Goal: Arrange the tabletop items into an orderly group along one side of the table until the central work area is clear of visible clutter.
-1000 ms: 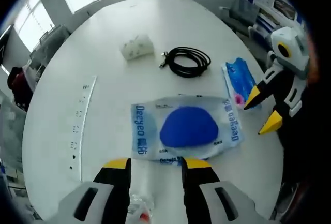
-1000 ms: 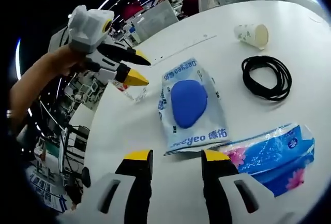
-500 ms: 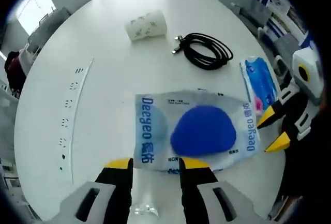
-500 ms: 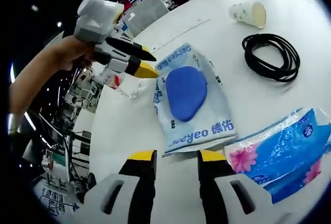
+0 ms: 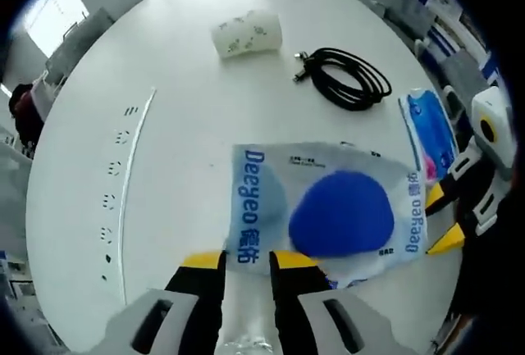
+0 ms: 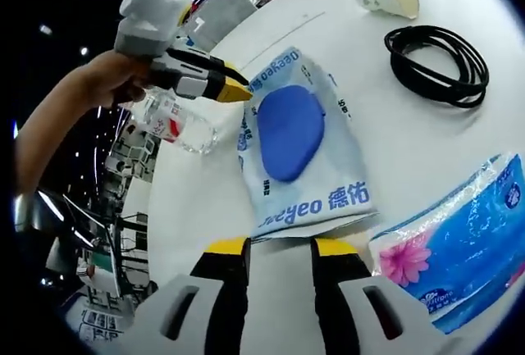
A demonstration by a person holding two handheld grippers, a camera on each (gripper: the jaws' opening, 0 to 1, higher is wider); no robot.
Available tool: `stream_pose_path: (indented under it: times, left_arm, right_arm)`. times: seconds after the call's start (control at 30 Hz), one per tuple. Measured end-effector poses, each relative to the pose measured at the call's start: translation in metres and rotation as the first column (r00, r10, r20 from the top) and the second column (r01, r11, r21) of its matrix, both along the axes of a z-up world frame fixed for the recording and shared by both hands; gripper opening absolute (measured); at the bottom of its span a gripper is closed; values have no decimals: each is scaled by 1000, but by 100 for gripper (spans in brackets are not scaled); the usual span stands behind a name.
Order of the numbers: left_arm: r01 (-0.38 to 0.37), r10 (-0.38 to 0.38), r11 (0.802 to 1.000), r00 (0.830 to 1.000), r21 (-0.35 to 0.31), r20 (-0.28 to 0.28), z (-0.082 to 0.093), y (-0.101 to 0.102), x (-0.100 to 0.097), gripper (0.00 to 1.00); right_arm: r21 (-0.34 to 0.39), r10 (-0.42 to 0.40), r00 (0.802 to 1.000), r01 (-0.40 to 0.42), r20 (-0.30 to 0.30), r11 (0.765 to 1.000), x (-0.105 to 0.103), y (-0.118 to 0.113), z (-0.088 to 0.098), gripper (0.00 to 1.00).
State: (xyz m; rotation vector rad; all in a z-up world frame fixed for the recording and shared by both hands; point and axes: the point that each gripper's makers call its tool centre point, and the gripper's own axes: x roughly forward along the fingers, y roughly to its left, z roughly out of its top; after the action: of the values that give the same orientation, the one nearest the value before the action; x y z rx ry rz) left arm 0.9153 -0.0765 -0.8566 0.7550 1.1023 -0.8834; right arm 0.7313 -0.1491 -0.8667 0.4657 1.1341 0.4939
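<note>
A flat Deeyeo wipes pack [image 5: 328, 207] with a blue oval lies mid-table, also in the right gripper view [image 6: 299, 150]. My left gripper [image 5: 246, 260] hovers at its near edge, jaws narrowed but apart, nothing clamped between the tips. A clear plastic bottle [image 6: 172, 121] with a red label lies under that gripper [image 6: 234, 86]. My right gripper [image 6: 279, 247] stands open at the pack's opposite edge, and appears at the right of the left gripper view [image 5: 440, 220]. A blue tissue pack [image 6: 459, 240] lies beside it.
A black cable coil [image 5: 344, 80] and a paper cup on its side [image 5: 246, 34] lie farther across the white round table [image 5: 180, 84]. A socket strip [image 5: 123, 183] runs along the left. A person's arm [image 6: 74, 117] holds the left gripper. Chairs and desks stand beyond the table edge.
The left gripper's jaws have drawn closer together and its tips have reached the wipes pack's edge. The right gripper has edged nearer the pack. The items have stayed put.
</note>
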Motion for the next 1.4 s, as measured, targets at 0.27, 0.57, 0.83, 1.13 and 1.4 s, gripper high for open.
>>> stream_pose_path:
  times: [0.27,0.57,0.83,1.13,1.4]
  left_arm:
    - [27,-26,999,998,22,-56,-17,2,-2,23]
    - [54,-50,997,995,51,-81,-20,0,-5,17]
    - [117,-113,986,993,118,-39,-19,4,-1,1]
    - [151,-150,975,988,162,-17,-8,5,-4,0]
    - [119,-127,973,992,195,26,14,12,-10,0]
  right_arm:
    - [9,-20,1000,20,-20,1000,2,-4,0,22]
    - [16,-34,999,35,-30,999,4,-1,0,14]
    - [19,-40,999,41,-32,999,5,2,3,0]
    - [3,-15,1000,15,27,1000,7,-6,16,0]
    - [53,-68,997,66,41,996,9,-15,36,0]
